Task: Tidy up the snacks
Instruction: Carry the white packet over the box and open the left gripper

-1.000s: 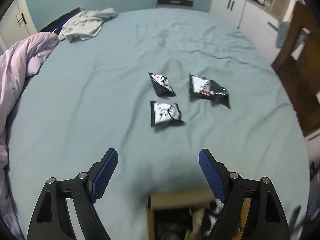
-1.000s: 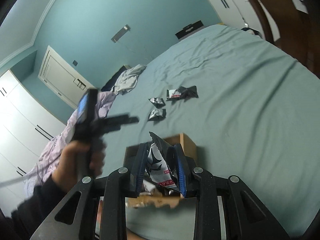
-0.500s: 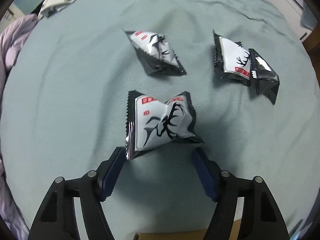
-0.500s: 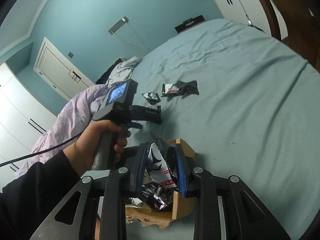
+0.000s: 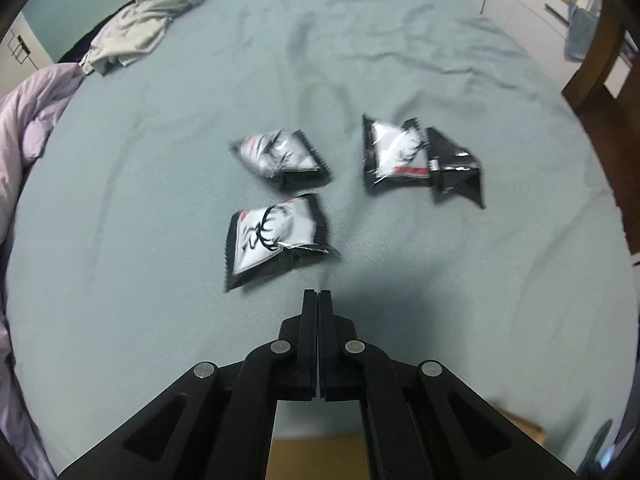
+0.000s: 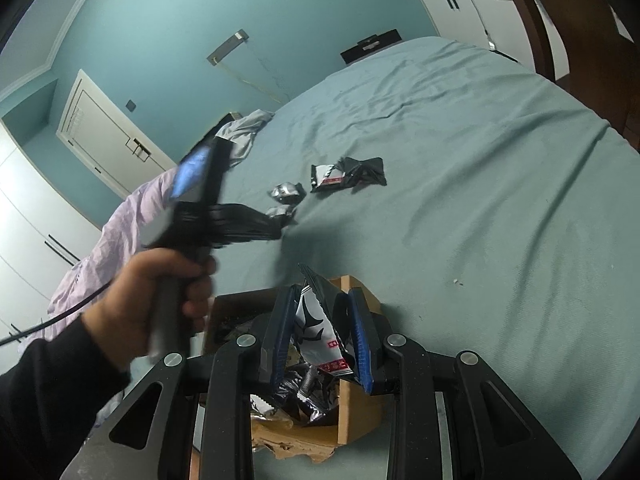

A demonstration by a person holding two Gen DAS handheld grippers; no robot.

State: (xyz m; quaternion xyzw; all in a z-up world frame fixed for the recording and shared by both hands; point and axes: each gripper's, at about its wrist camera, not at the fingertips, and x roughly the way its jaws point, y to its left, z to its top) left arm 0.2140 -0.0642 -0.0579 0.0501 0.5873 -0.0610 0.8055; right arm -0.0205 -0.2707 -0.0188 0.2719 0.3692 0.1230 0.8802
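Note:
Several silver-and-black snack packets lie on the teal bed sheet (image 5: 160, 280). The nearest packet (image 5: 276, 240) sits just ahead and left of my left gripper (image 5: 317, 292), which is shut with nothing seen between its fingers. Farther off are a second packet (image 5: 280, 156), a third (image 5: 396, 152) and a black one (image 5: 456, 168) against it. My right gripper (image 6: 320, 320) is shut on a snack packet (image 6: 316, 332), held upright over the open cardboard box (image 6: 356, 292), which holds more packets. The right wrist view shows the left gripper (image 6: 276, 228) beside the near packets, held by a hand (image 6: 160, 304).
A lilac duvet (image 5: 28, 120) is heaped along the left bed edge, with a grey garment (image 5: 136, 36) at the far left corner. White cupboards (image 6: 472, 8) and dark wooden furniture (image 5: 600, 60) stand past the right side. A white door (image 6: 108, 136) is in the teal wall.
The left gripper's jaws went from wide open to fully shut, after dipping close over the nearest packet and drawing back a little. The right gripper kept its packet over the box.

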